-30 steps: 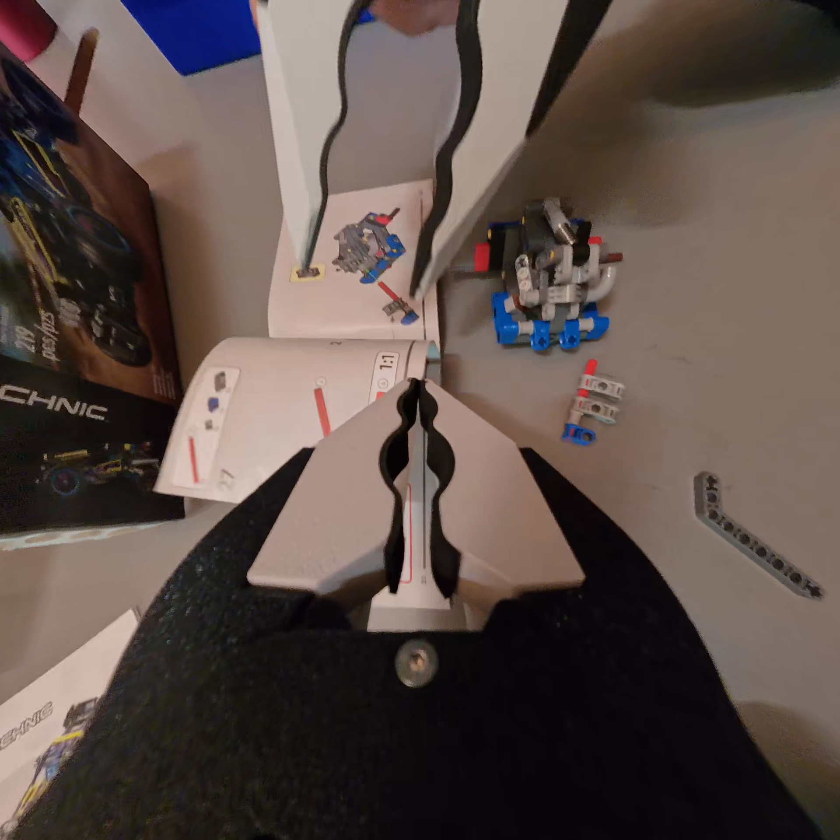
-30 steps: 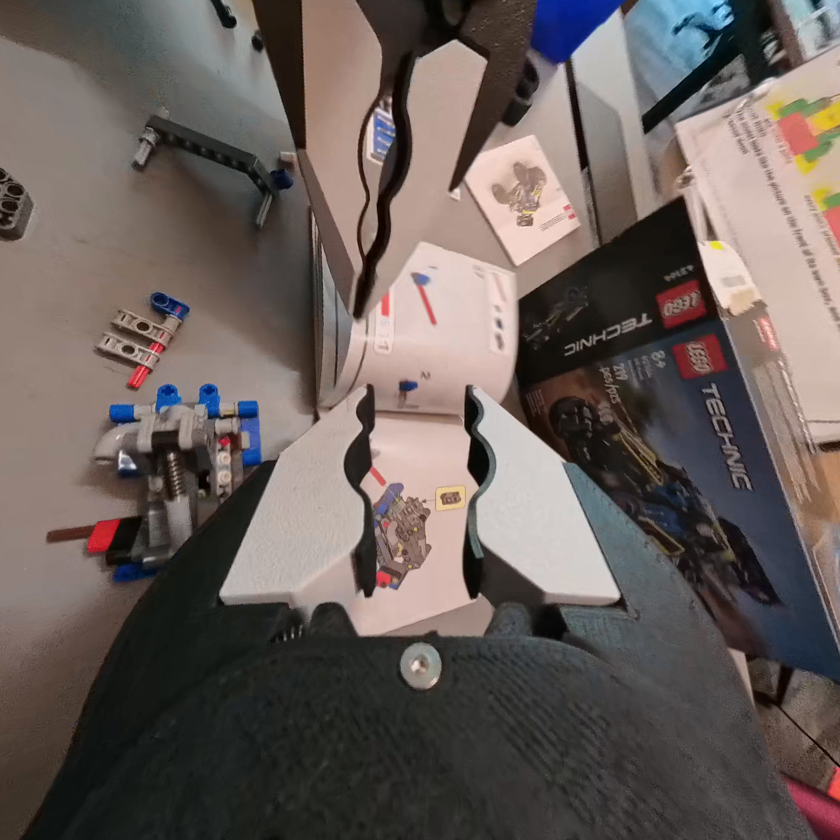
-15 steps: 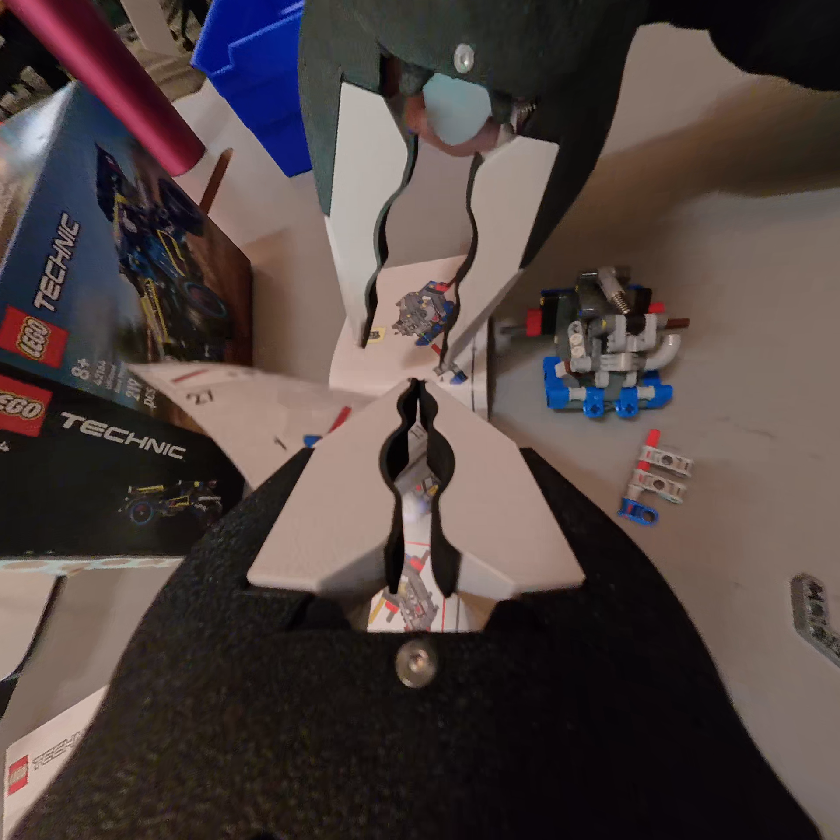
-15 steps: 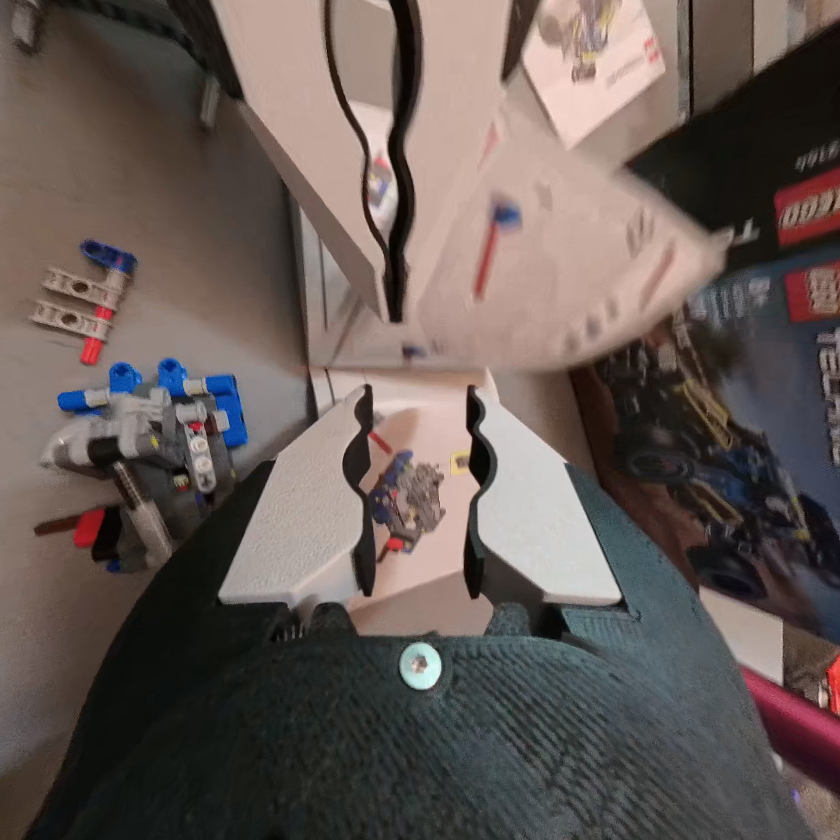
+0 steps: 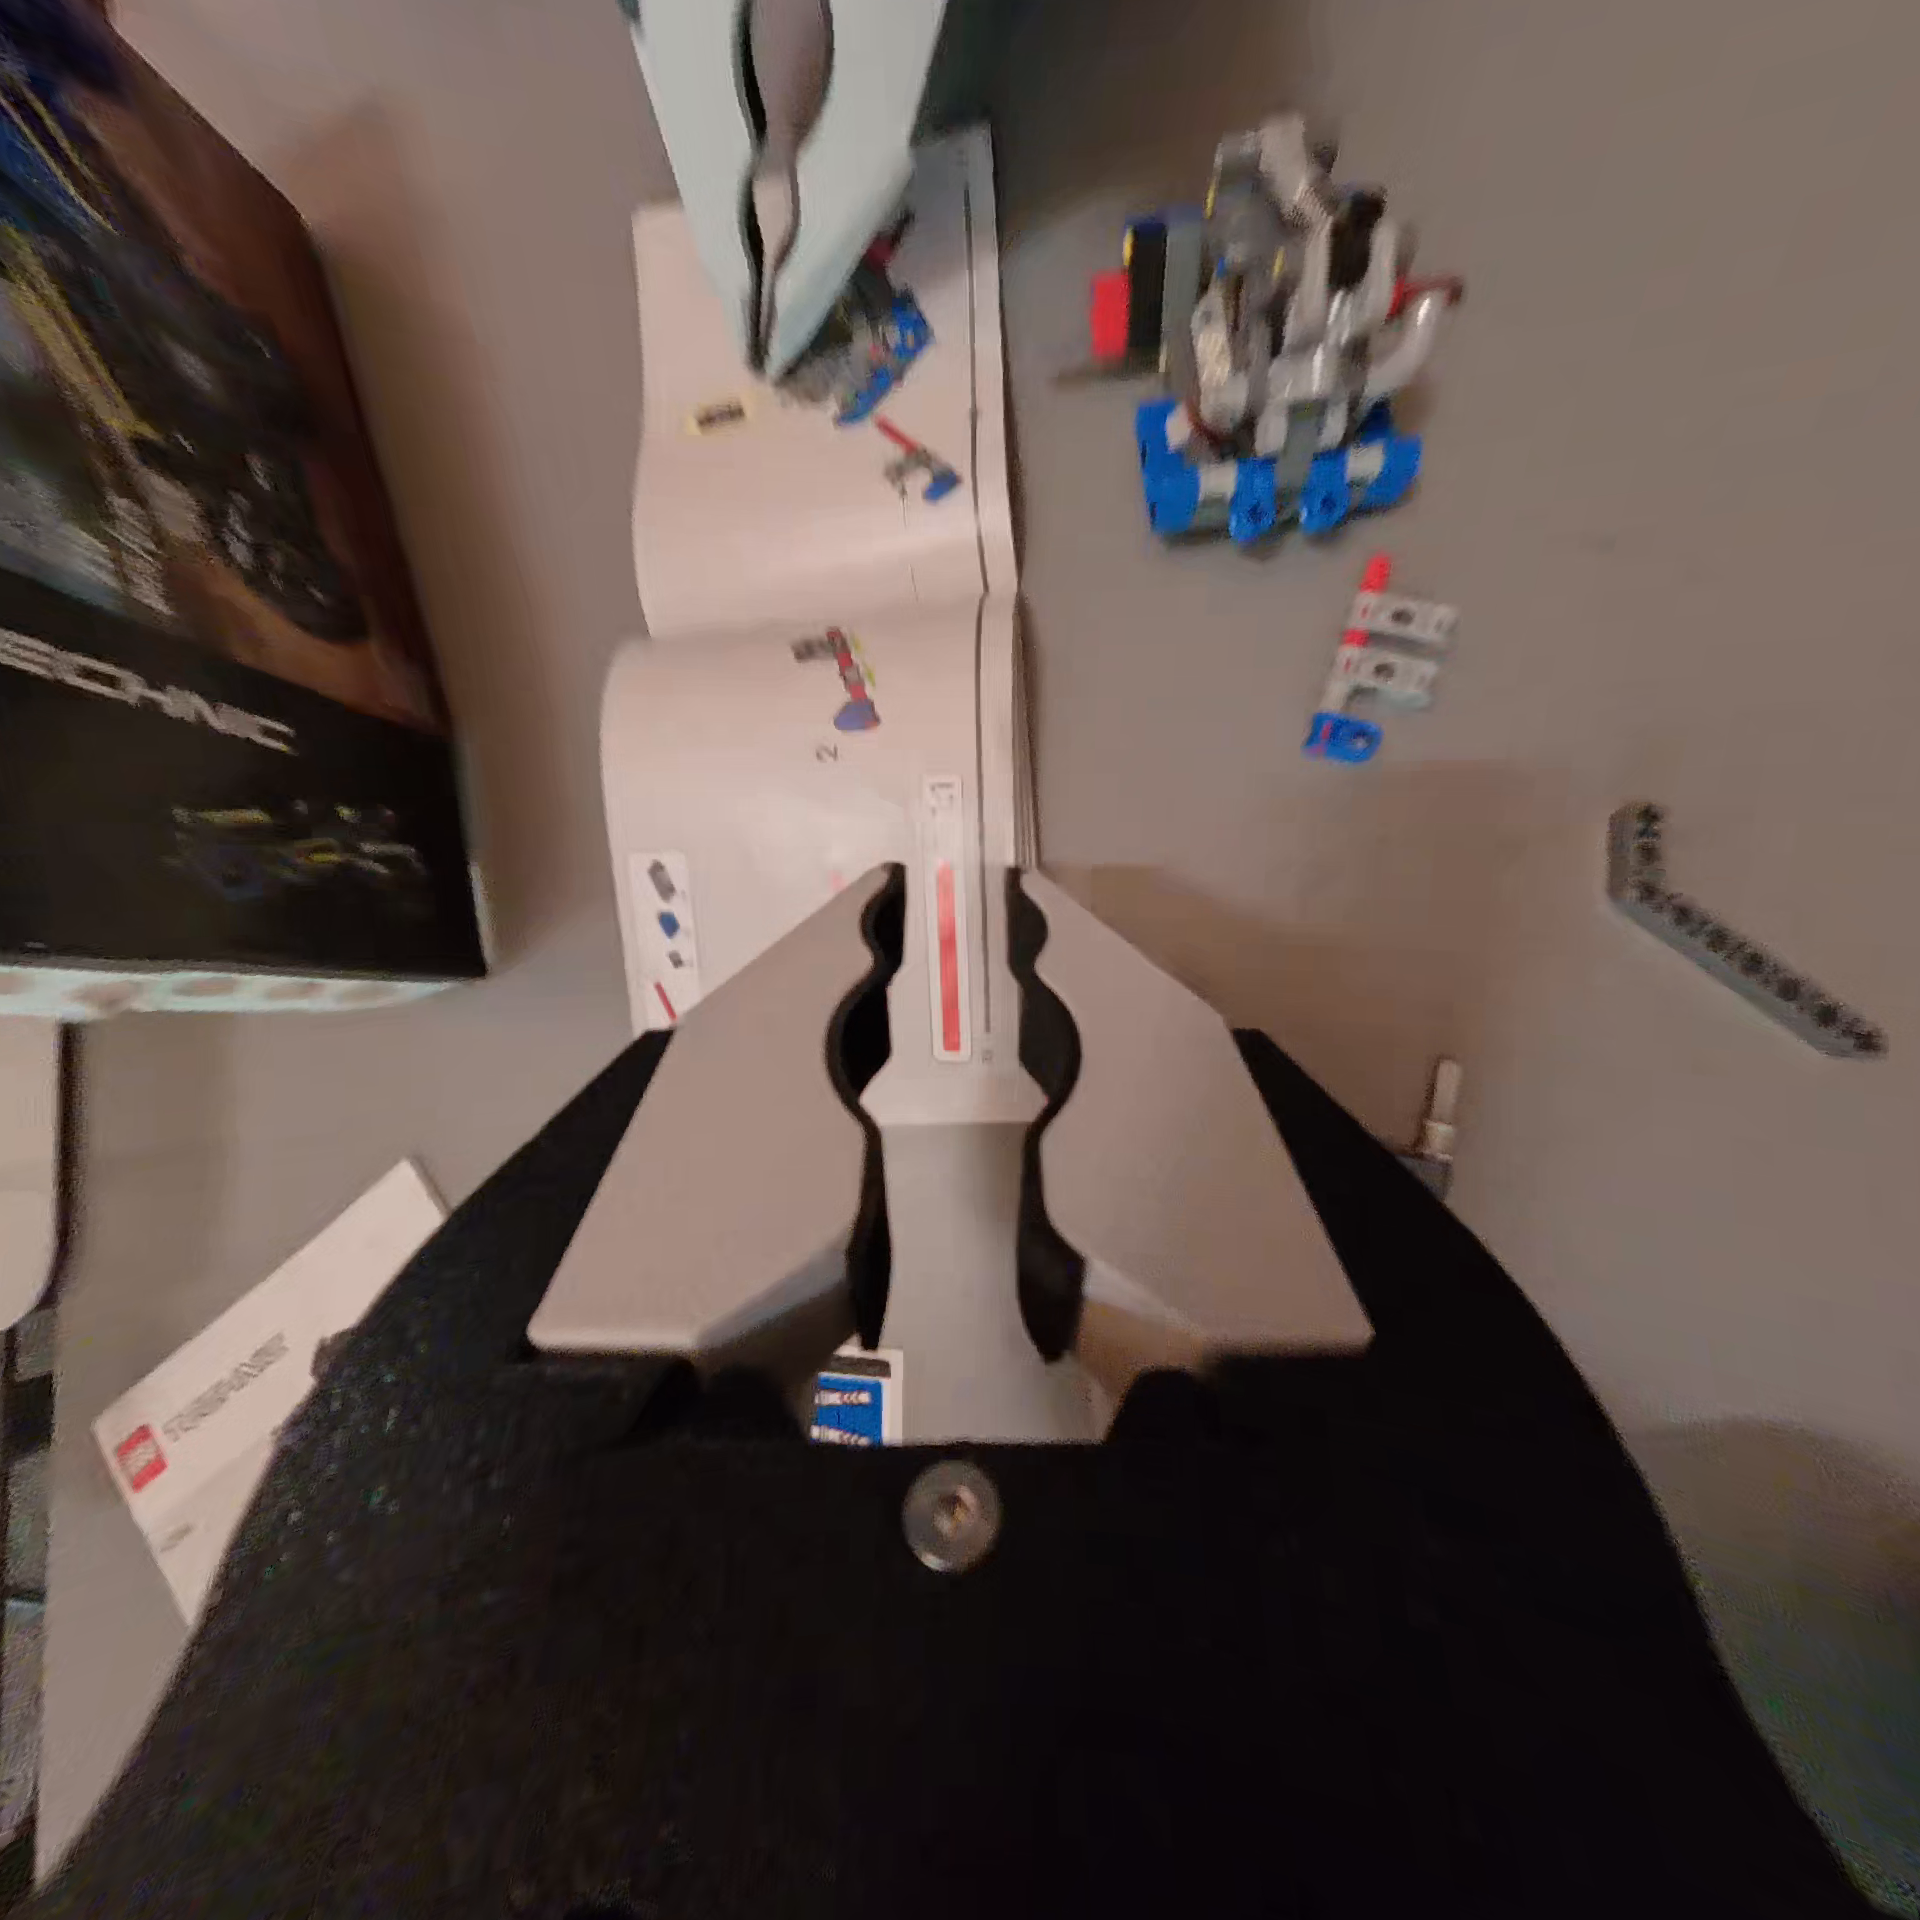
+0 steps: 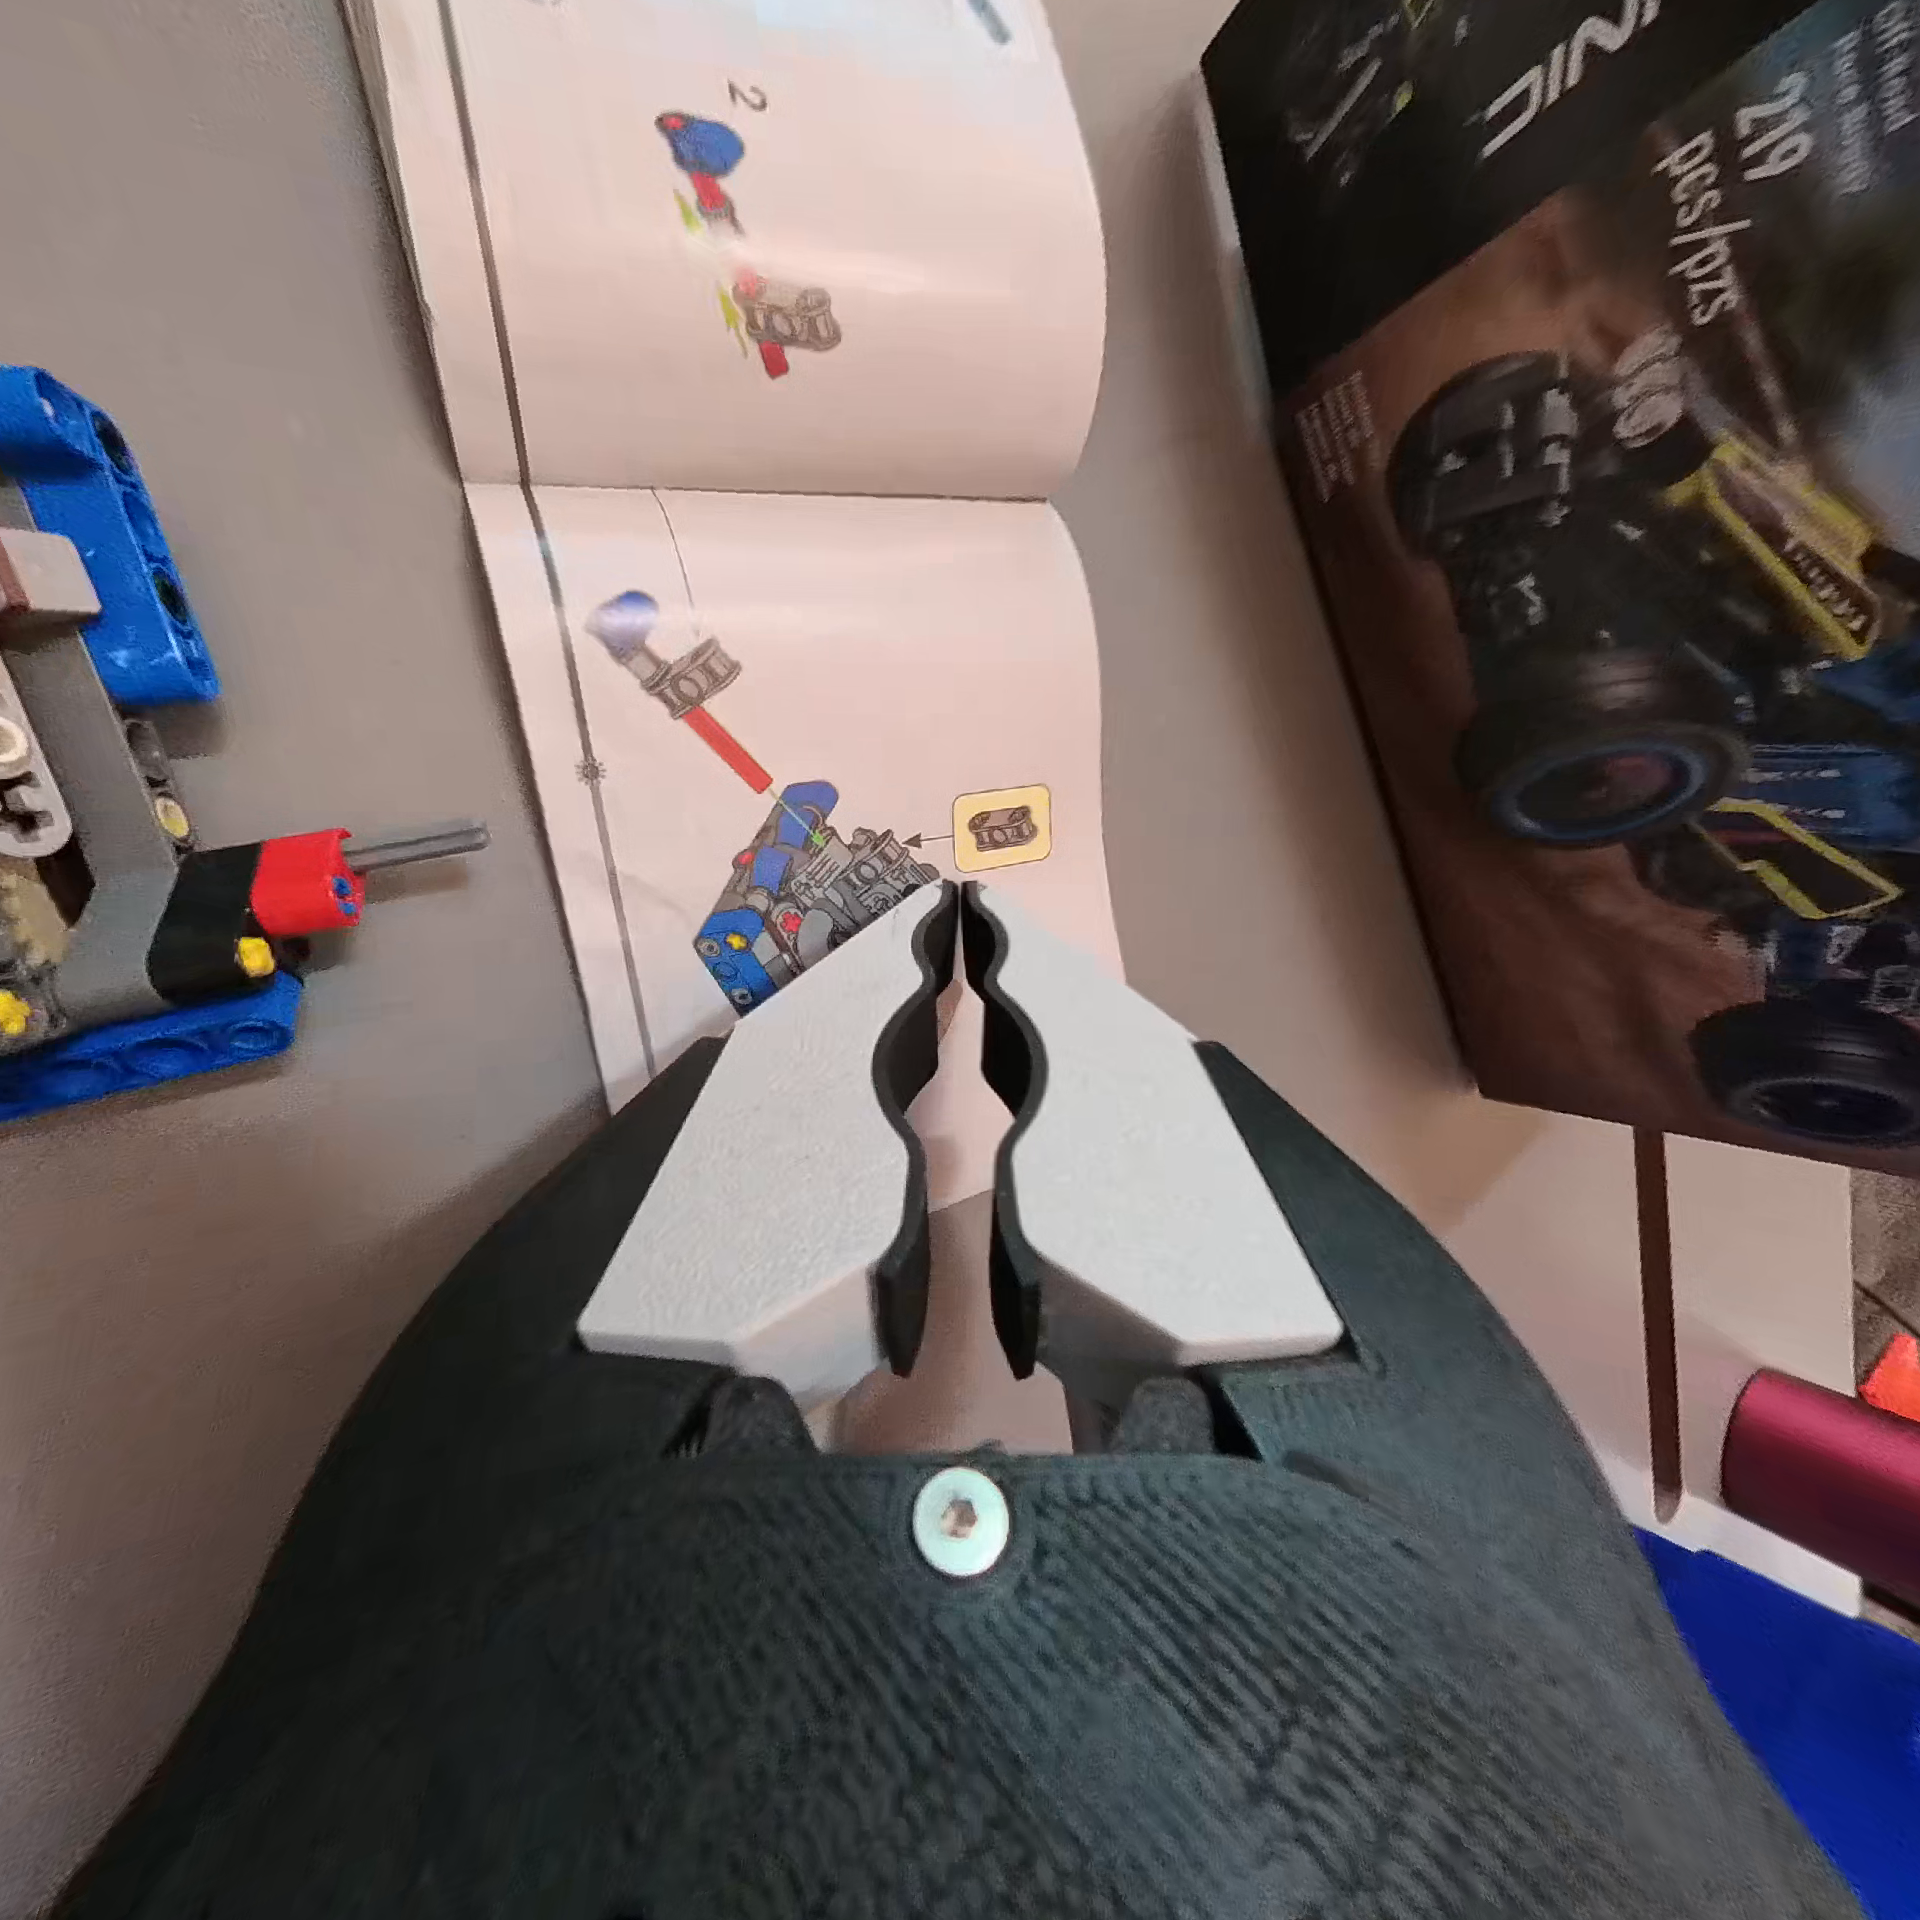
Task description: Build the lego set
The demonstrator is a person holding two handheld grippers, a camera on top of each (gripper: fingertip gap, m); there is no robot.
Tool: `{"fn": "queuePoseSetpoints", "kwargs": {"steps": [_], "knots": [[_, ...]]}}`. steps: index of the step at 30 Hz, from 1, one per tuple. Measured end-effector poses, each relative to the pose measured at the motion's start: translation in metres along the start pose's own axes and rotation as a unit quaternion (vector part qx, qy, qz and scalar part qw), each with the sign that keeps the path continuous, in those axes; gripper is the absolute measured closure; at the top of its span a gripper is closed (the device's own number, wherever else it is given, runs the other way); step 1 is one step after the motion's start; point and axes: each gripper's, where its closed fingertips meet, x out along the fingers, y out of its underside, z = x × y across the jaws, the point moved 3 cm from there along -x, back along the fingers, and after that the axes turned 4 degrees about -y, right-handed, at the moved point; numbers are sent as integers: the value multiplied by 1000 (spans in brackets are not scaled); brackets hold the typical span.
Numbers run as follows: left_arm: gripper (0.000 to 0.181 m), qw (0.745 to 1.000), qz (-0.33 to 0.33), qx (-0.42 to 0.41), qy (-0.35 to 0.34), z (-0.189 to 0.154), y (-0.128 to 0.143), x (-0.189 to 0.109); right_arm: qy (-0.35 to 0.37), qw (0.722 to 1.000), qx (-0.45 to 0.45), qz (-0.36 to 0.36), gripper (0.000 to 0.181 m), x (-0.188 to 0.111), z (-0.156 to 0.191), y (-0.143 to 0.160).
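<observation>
We find the half-built model (image 5: pixel 1278 364) at 1 o'clock in the left wrist view, on the grey table (image 5: pixel 1662 312); the right wrist view shows it (image 6: pixel 114 790) at 9 o'clock, a red-tipped axle poking toward the booklet. Just below it in the left view, toward 2 o'clock, lies a small grey, red and blue sub-assembly (image 5: pixel 1371 665), apart from the model. A long grey angled beam (image 5: pixel 1735 935) lies at 3 o'clock.

The open instruction booklet (image 5: pixel 821 582) sits at 12 o'clock, between model and box (image 5: pixel 187 582), which fills 9 to 10 o'clock.

Left gripper (image 5: pixel 956 883): fingers parted by a narrow gap, holding nothing, over the booklet's near page. Right gripper (image 6: pixel 954 885): tips nearly touching, empty as far as we can see, above the far page; it (image 5: pixel 764 358) also shows at 12 o'clock in the left view. A leaflet (image 5: pixel 249 1382) lies at 8 o'clock.
</observation>
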Motion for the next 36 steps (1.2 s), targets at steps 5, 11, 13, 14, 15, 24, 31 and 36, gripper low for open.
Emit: {"fn": "queuePoseSetpoints", "kwargs": {"steps": [5, 11, 13, 14, 15, 24, 31, 36], "knots": [[143, 999, 33, 4, 1, -5, 4, 35, 28, 999, 2, -34, 181, -6, -1, 2], [149, 999, 44, -12, 18, -7, 2, 48, 67, 995, 6, -76, 181, -9, 0, 8], [157, 999, 44, -8, 12, -6, 1, 50, 70, 994, 2, -86, 181, -10, 2, 9], [160, 999, 45, -4, 9, -5, 1, 50, 69, 994, 1, -89, 181, -11, 3, 9], [166, 999, 46, 0, 4, -5, 0, 51, 67, 994, 2, -91, 181, -12, 4, 8], [178, 1000, 23, 14, -16, -3, -12, 45, 47, 994, 8, -103, 181, -10, 9, 7], [177, 999, 15, 16, -37, 1, -16, 46, 46, 993, -6, -109, 181, -19, 12, 0], [166, 999, 28, 15, -29, -1, -13, 50, 66, 991, 7, -115, 179, -24, 5, 3]]}}
